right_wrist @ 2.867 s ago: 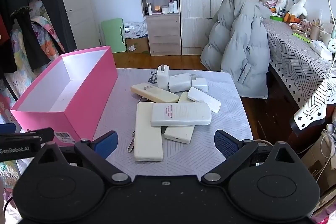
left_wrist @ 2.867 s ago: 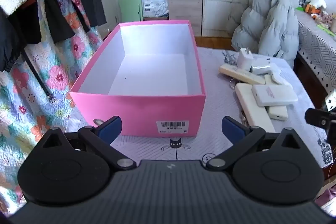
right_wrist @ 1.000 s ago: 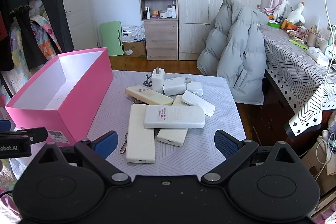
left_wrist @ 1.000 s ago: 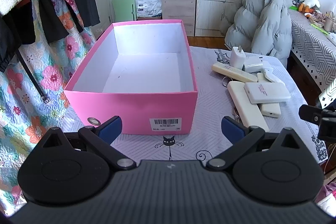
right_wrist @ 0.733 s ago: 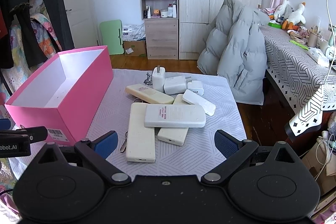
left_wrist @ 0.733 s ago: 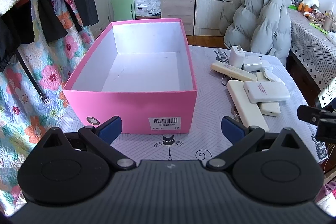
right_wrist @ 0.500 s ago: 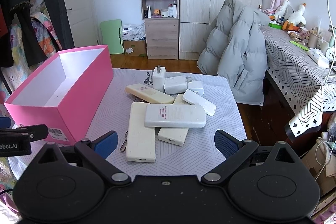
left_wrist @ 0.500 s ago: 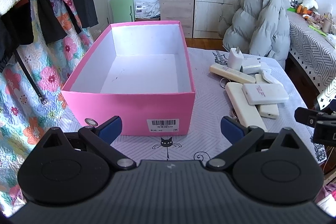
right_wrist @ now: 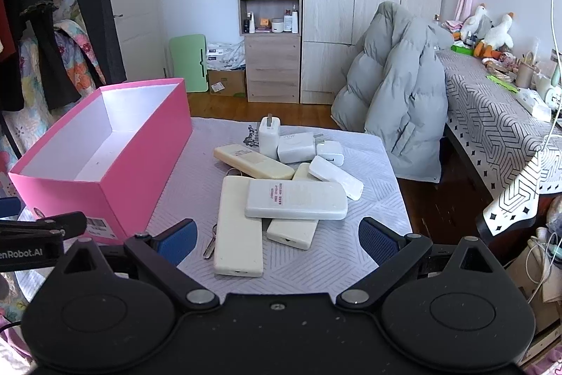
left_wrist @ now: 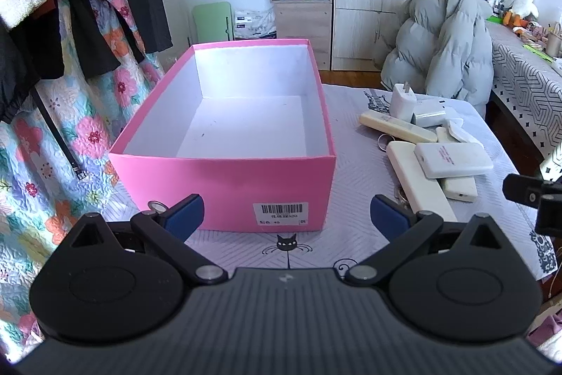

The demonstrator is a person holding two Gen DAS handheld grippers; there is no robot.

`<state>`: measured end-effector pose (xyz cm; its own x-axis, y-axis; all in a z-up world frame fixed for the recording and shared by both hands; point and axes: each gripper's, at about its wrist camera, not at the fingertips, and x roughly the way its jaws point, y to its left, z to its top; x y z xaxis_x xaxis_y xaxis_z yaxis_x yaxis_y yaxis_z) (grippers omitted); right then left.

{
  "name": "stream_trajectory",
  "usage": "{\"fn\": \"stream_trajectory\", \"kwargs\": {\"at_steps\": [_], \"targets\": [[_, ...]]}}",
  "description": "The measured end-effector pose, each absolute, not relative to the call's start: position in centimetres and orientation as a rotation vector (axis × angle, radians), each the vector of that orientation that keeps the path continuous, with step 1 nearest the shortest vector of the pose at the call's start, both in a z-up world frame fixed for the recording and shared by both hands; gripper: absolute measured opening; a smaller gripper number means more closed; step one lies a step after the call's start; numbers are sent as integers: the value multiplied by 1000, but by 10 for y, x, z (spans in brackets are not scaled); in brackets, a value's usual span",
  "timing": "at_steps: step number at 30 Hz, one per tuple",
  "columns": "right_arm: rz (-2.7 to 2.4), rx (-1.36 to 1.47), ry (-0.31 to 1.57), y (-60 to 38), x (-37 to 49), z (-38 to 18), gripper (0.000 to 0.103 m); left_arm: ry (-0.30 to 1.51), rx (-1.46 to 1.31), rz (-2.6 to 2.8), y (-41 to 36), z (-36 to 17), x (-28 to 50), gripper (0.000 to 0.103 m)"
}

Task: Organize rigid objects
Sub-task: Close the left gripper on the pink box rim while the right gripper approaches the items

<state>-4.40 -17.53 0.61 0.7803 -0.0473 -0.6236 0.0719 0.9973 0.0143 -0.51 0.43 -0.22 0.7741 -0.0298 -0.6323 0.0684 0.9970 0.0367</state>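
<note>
Power banks point(right_wrist: 295, 199) and chargers point(right_wrist: 296, 147): frame centre. Pink box point(left_wrist: 224, 143): left. Left gripper point(left_wrist: 285, 215), right gripper point(right_wrist: 276, 239): jaws wide, holding nothing.

Empty pink box point(left_wrist: 224, 189) beside piled white chargers point(right_wrist: 296, 199)

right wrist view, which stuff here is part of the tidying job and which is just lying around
Job:
pink box
power banks
chargers
remote

Lying about:
grey puffer jacket
plush geese
hanging clothes
shelf bottles
</note>
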Motion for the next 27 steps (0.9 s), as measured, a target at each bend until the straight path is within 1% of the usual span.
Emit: {"fn": "stream_trajectory", "kwargs": {"at_steps": [9, 14, 17, 23, 27], "targets": [[-58, 17, 673, -171, -40, 5, 100, 685, 34, -46, 10, -4, 0, 103], [-32, -45, 658, -165, -35, 3, 100, 678, 4, -66, 16, -2, 5, 103], [21, -68, 622, -162, -34, 6, 100, 689, -11, -134, 19, 5, 8, 103], [147, -94, 447, -168, -29, 10, 100, 698, 84, -280, 32, 31, 25, 103], [236, -86, 545, -176, 0, 5, 99, 720, 183, -272, 50, 48, 54, 102]]}}
